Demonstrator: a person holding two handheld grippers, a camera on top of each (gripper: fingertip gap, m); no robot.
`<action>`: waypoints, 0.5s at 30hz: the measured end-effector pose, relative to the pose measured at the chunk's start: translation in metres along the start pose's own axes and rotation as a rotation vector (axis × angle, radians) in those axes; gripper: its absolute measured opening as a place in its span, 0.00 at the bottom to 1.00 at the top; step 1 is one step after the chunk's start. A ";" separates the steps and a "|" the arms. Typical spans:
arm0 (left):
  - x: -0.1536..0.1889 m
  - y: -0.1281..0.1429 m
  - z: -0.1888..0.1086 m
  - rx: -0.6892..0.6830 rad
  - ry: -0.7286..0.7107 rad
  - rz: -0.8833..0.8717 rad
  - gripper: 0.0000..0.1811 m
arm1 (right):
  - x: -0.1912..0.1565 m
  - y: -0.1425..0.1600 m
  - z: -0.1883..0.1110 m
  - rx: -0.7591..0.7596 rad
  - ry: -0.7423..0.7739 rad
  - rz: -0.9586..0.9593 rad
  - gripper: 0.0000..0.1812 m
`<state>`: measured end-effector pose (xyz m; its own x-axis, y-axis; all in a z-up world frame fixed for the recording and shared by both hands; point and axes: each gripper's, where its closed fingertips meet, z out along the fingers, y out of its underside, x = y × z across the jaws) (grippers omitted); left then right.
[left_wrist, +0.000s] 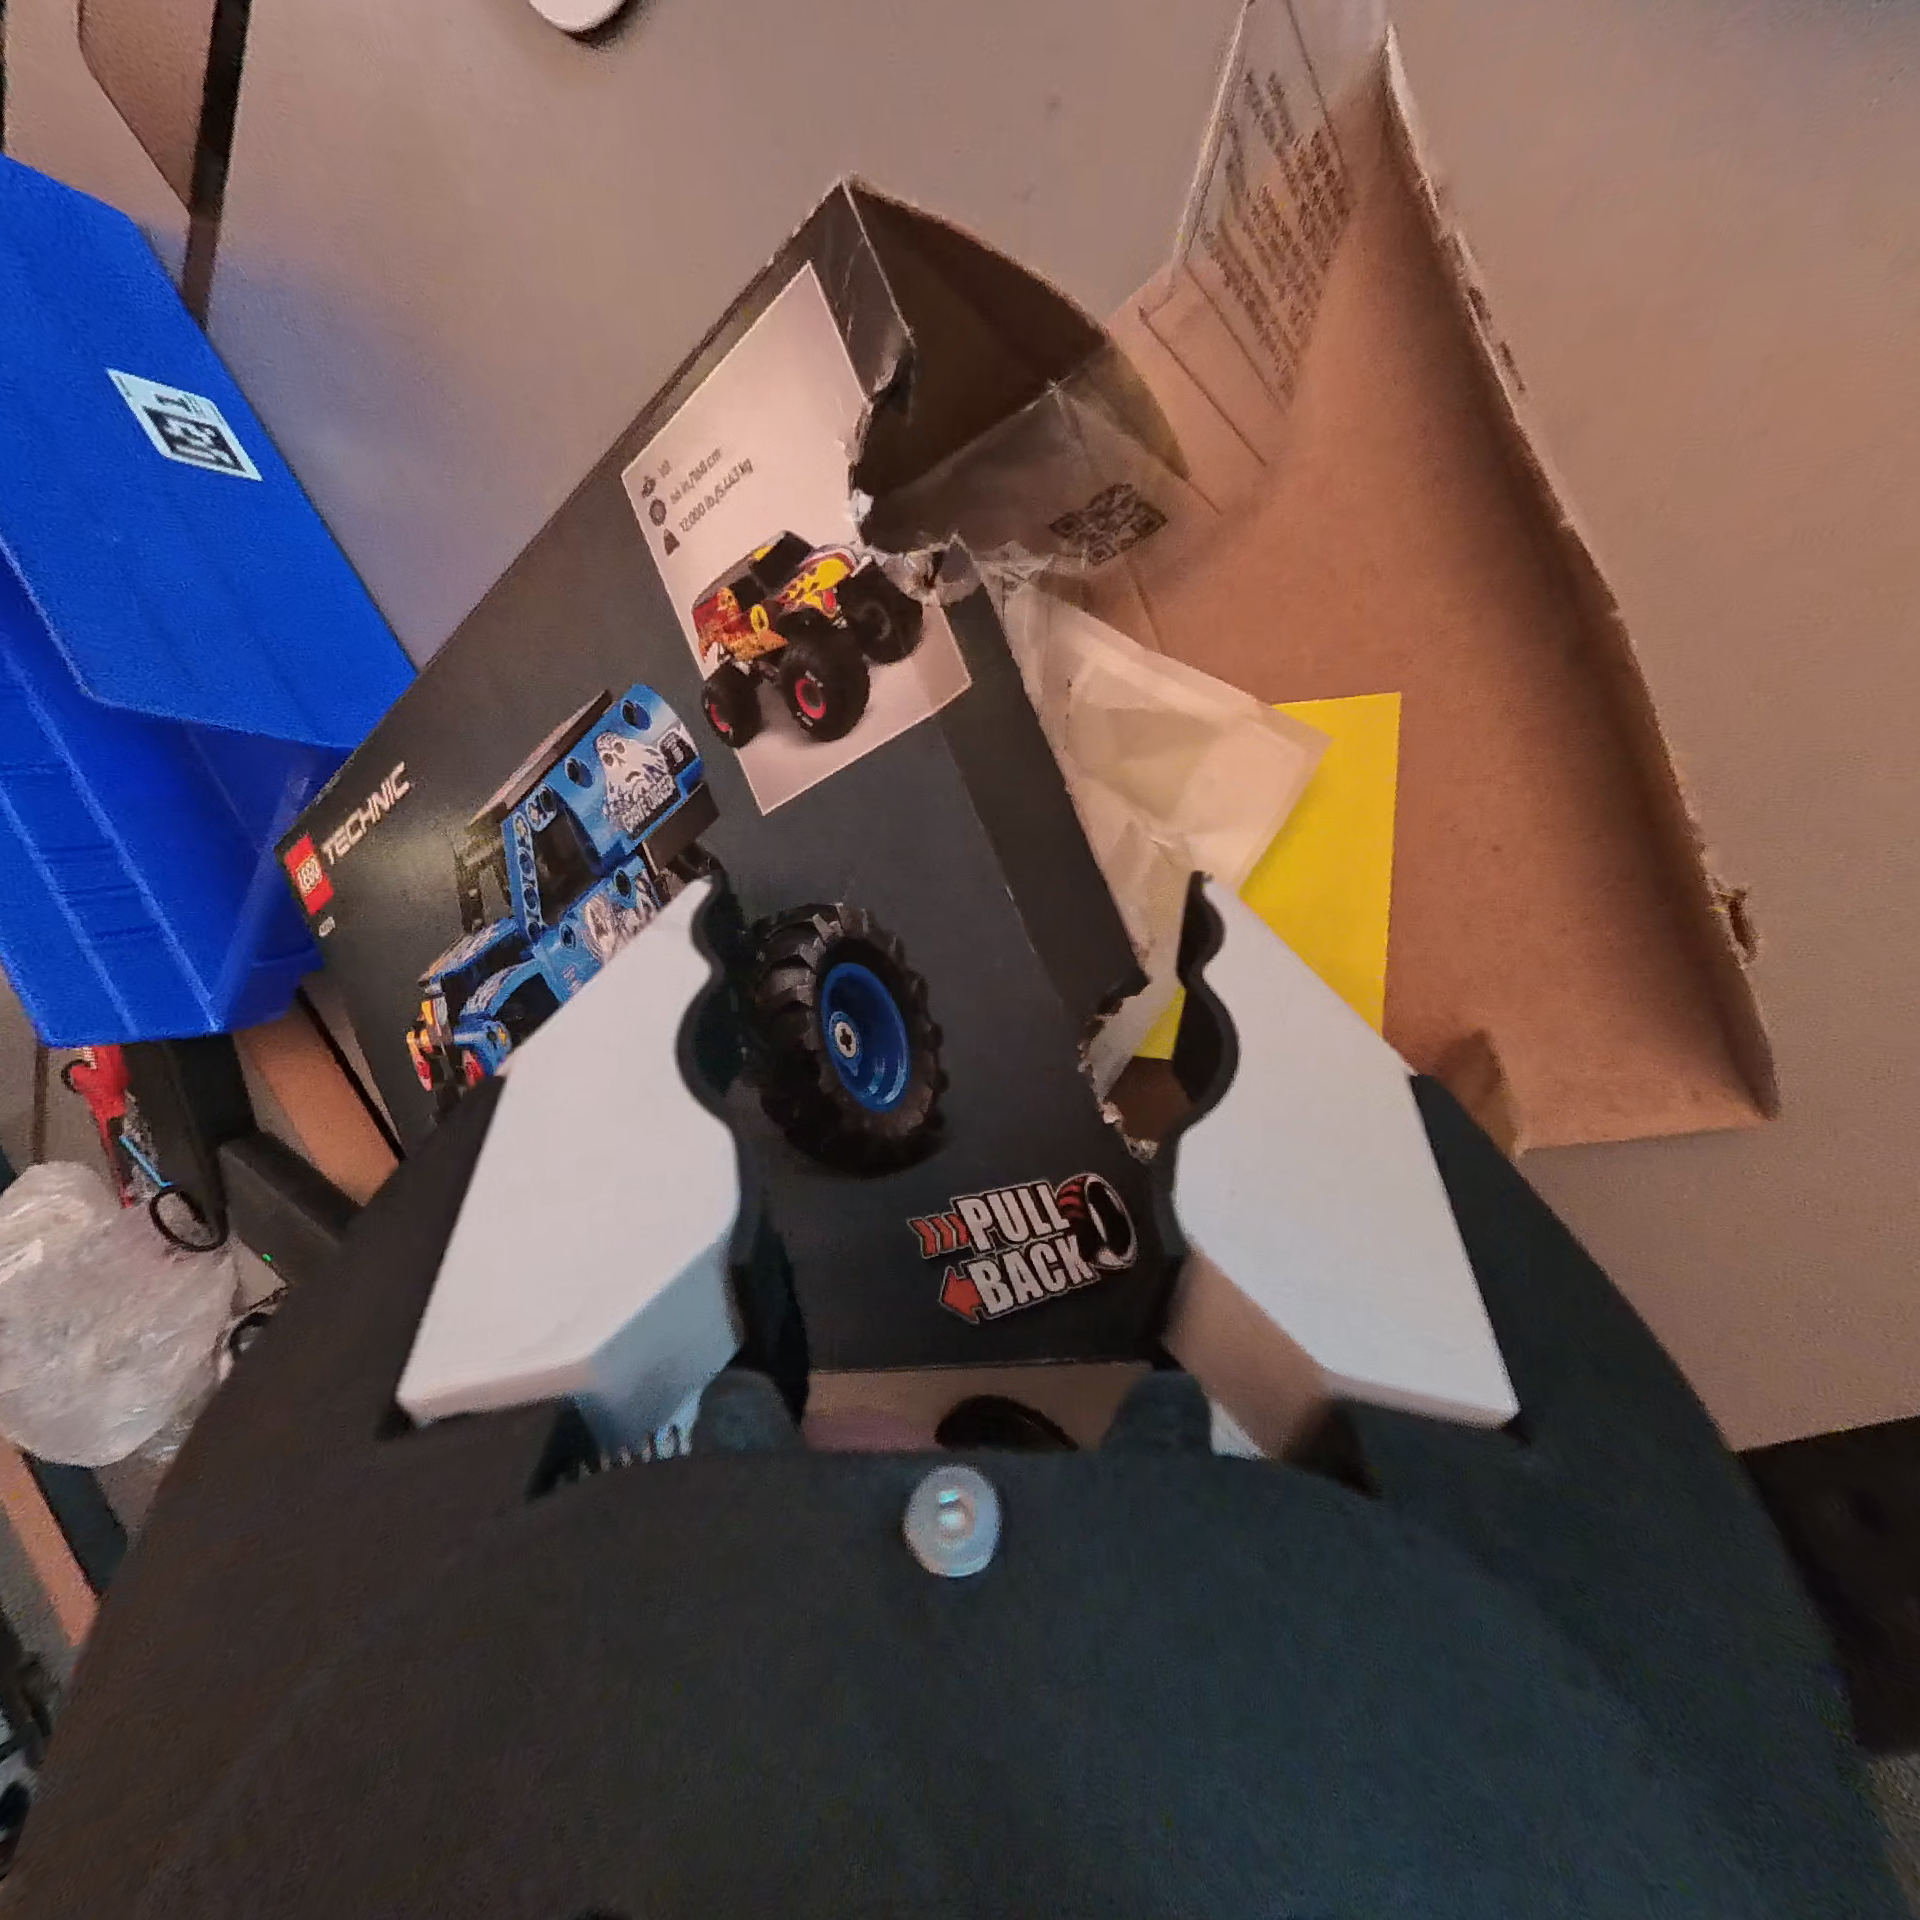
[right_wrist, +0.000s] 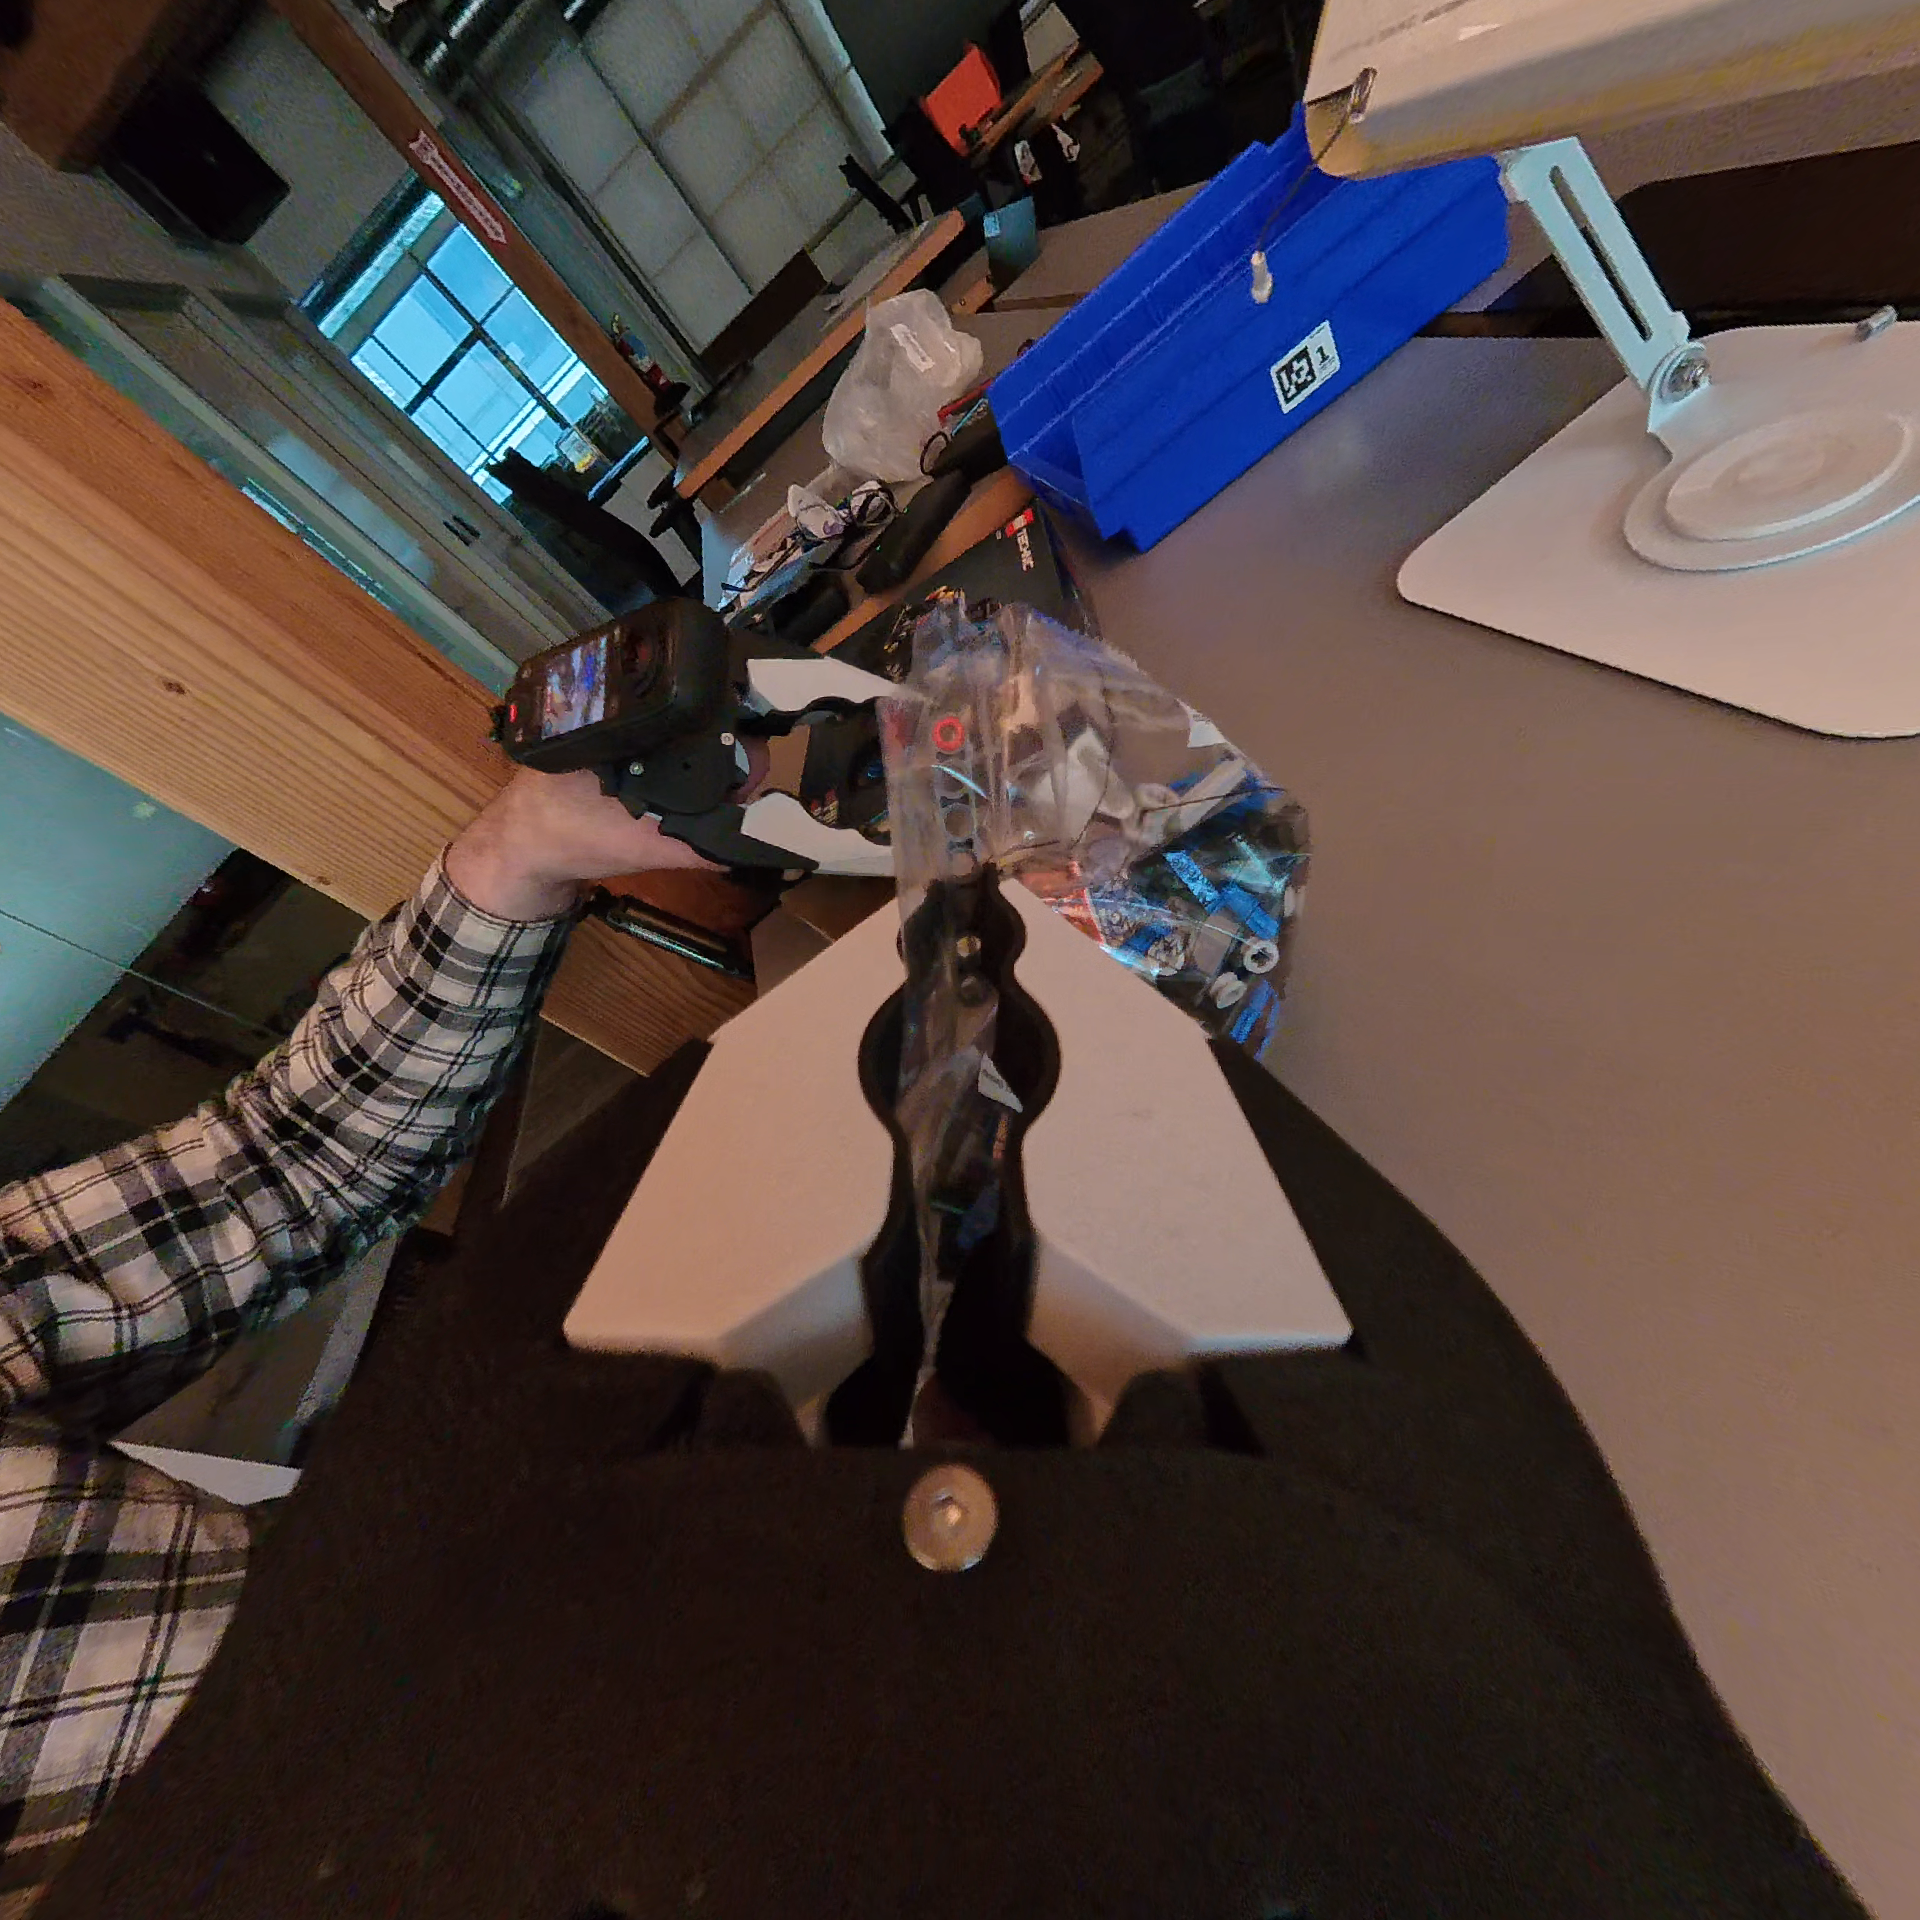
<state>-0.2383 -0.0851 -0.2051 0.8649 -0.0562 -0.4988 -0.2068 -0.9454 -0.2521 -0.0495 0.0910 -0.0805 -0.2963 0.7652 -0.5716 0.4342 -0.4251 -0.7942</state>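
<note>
- On the grey table (right_wrist: 1558, 935), a dark toy box (left_wrist: 831, 935) printed with monster trucks is lying with one end torn open, beside a brown paper mailer (left_wrist: 1507, 727) and a yellow sheet (left_wrist: 1340, 831); a blue bin (right_wrist: 1226, 364) is sitting well behind.
- Over that box, the left gripper (left_wrist: 951, 914) is hovering with its jaws spread wide, gripping nothing.
- Above the table, the right gripper (right_wrist: 961, 894) is pinching the neck of a clear plastic bag (right_wrist: 1091, 810) (crinkled, glossy, bulging with small blue, grey and white parts).
- Judging by the thin film, the bag is risking a slip or tear, since the loose weight is hanging beyond the pinch and could spill parts.
</note>
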 end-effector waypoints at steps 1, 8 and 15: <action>0.003 -0.002 -0.001 0.004 0.015 0.000 0.48 | -0.001 0.000 0.000 0.000 -0.003 -0.002 0.02; -0.003 0.007 0.011 -0.080 -0.131 0.077 0.42 | -0.006 0.003 0.002 0.010 -0.026 0.002 0.02; -0.045 0.004 -0.002 -0.043 -0.424 0.156 0.07 | -0.015 0.000 -0.002 0.012 -0.042 -0.021 0.02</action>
<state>-0.2772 -0.0872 -0.1825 0.5595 -0.0706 -0.8259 -0.2926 -0.9490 -0.1172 -0.0429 0.0803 -0.0717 -0.3411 0.7529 -0.5629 0.4176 -0.4151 -0.8083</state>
